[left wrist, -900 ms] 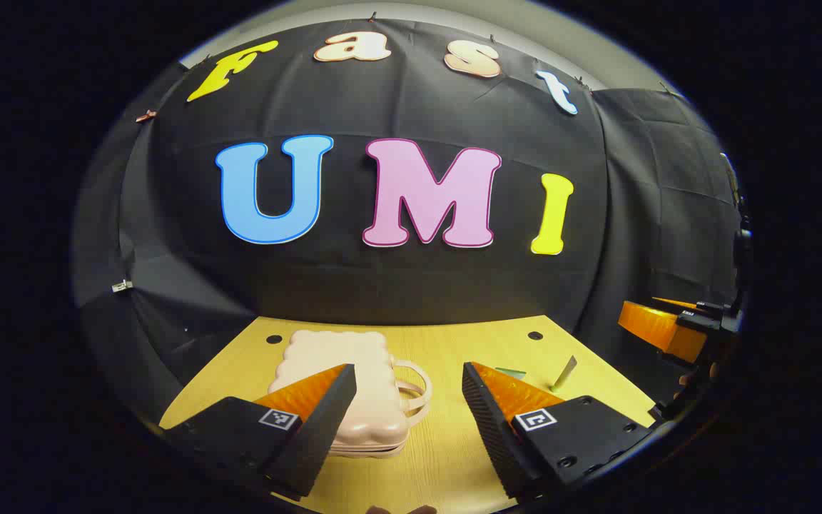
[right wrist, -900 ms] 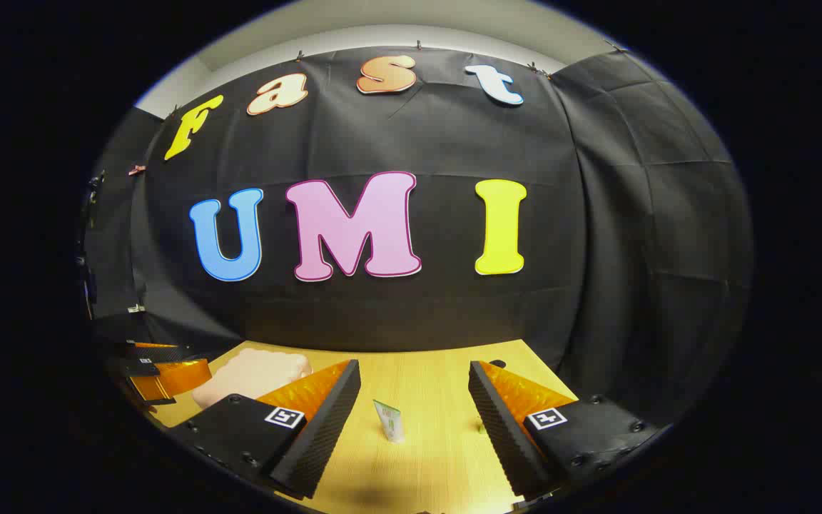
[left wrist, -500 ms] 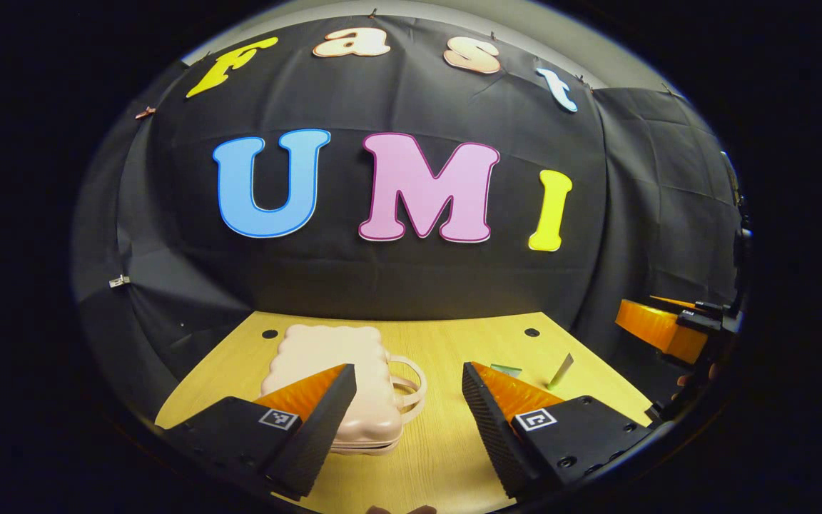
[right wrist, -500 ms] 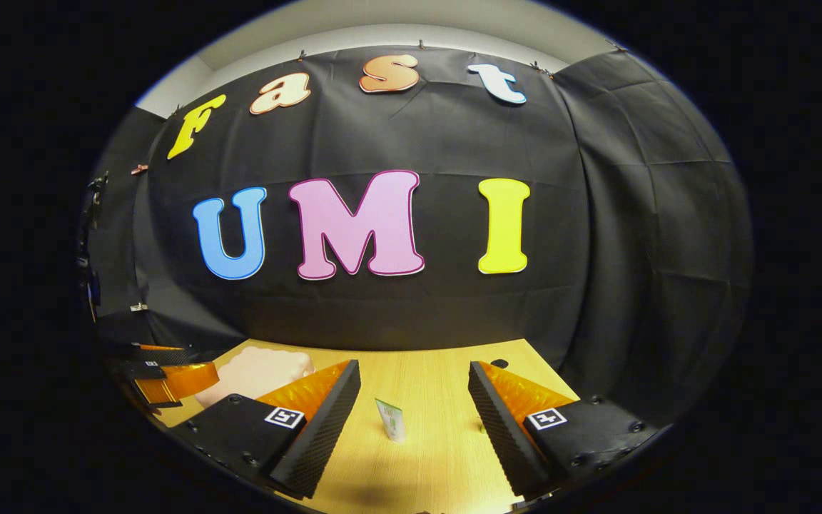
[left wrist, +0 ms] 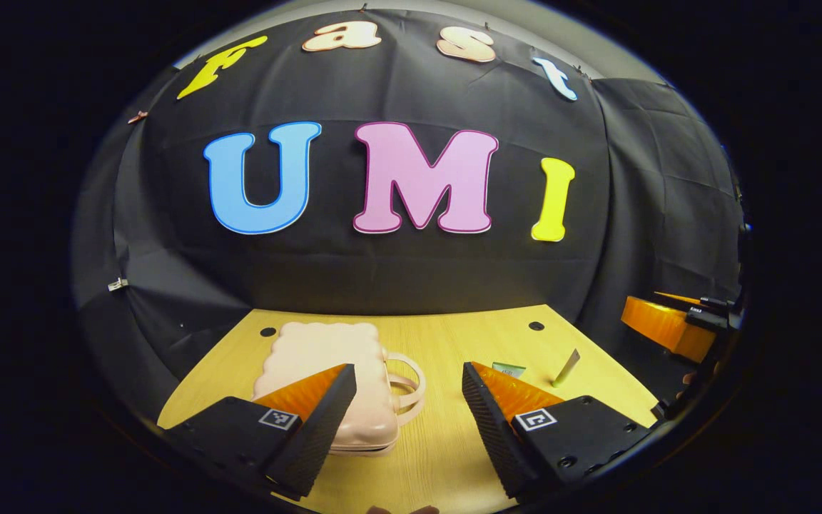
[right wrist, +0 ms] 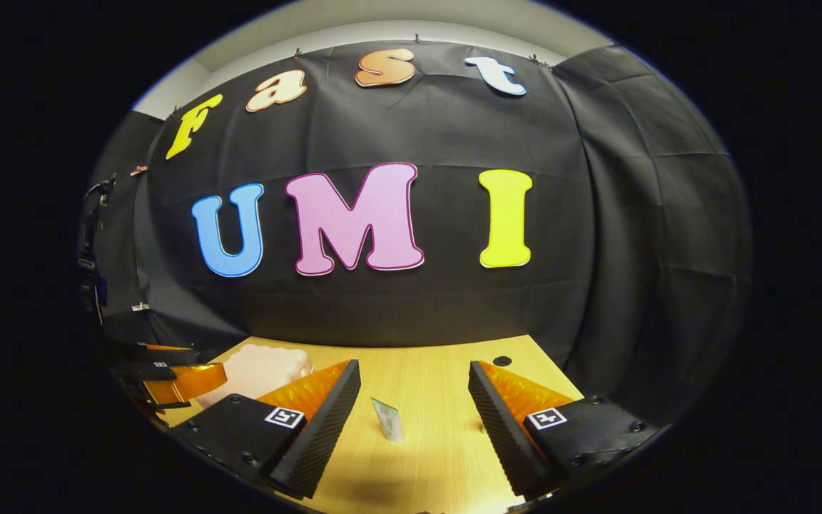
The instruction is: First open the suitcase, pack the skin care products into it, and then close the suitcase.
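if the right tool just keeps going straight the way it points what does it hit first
Probably the small upright tube: it stands on the wooden table between the open fingers of the right tool, slightly toward its left finger. Beyond it the tabletop looks free up to the black cloth wall. Depth is hard to judge in this fisheye view.

In the left gripper view, the left tongs [left wrist: 409, 382] hang above a pale wooden counter [left wrist: 447, 457] with their fingers spread wide and nothing between them. A closed pale pink hard-shell suitcase with a scalloped edge [left wrist: 325, 360] lies flat on the counter, partly behind the left finger, its looped handle [left wrist: 411, 385] turned toward the gap. Past the right finger a small flat green-and-white sachet [left wrist: 508, 369] lies near a slim upright tube [left wrist: 566, 367]. The right tongs [left wrist: 671, 325] show at the far right edge.
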Tool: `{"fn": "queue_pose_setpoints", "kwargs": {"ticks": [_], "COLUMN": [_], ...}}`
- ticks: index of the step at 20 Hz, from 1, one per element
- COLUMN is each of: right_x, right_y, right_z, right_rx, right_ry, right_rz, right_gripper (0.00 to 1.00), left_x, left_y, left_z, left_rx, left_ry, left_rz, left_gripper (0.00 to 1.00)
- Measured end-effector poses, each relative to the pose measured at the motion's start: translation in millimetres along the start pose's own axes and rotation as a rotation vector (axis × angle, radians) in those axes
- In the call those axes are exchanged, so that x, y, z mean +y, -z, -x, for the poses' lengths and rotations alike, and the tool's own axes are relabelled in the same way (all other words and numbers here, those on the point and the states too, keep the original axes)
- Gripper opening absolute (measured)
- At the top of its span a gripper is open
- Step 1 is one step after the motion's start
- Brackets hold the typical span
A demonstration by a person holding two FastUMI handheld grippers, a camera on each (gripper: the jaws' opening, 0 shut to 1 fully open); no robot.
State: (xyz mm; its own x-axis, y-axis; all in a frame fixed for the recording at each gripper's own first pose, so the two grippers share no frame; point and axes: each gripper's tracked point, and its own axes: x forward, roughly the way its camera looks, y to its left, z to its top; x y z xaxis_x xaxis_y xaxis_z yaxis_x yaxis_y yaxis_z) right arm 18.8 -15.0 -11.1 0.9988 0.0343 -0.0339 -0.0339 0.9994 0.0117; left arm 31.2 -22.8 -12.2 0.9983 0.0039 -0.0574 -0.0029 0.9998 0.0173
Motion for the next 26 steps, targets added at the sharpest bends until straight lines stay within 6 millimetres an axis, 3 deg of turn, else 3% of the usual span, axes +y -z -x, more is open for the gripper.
{"fn": "queue_pose_setpoints", "kwargs": {"ticks": [3, 7, 11, 16, 22, 26], "right_x": [-8.6, -17.3, -30.6, -61.0, -92.4, -96.6], "right_y": [3.1, 11.2, 30.5, 57.7, 67.2, 70.5], "right_z": [-7.5, -20.3, -37.7, -57.9, -84.9, -84.8], "right_rx": [0.009, 0.018, 0.058, 0.138, 0.148, 0.158], "right_ry": [-0.007, -0.036, -0.075, -0.091, -0.097, -0.097], "right_rz": [-0.007, 0.058, 0.082, 0.06, 0.124, 0.12], "right_gripper": [0.96, 0.97, 0.97, 0.98, 0.98, 0.98], "left_x": [-9.4, -32.0, -40.9, -41.5, -36.7, -24.8], "left_y": [-2.1, 5.5, 37.7, 86.3, 135.1, 144.5], "left_z": [-23.0, -71.3, -138.8, -200.6, -229.7, -247.9], "left_rx": [0.015, 0.069, 0.172, 0.319, 0.469, 0.489], "left_ry": [0.008, 0.055, 0.039, -0.02, -0.092, -0.144], "left_rz": [-0.017, -0.019, 0.0, 0.03, 0.129, 0.104], "left_gripper": [0.95, 0.94, 0.95, 0.95, 0.94, 0.89]}}
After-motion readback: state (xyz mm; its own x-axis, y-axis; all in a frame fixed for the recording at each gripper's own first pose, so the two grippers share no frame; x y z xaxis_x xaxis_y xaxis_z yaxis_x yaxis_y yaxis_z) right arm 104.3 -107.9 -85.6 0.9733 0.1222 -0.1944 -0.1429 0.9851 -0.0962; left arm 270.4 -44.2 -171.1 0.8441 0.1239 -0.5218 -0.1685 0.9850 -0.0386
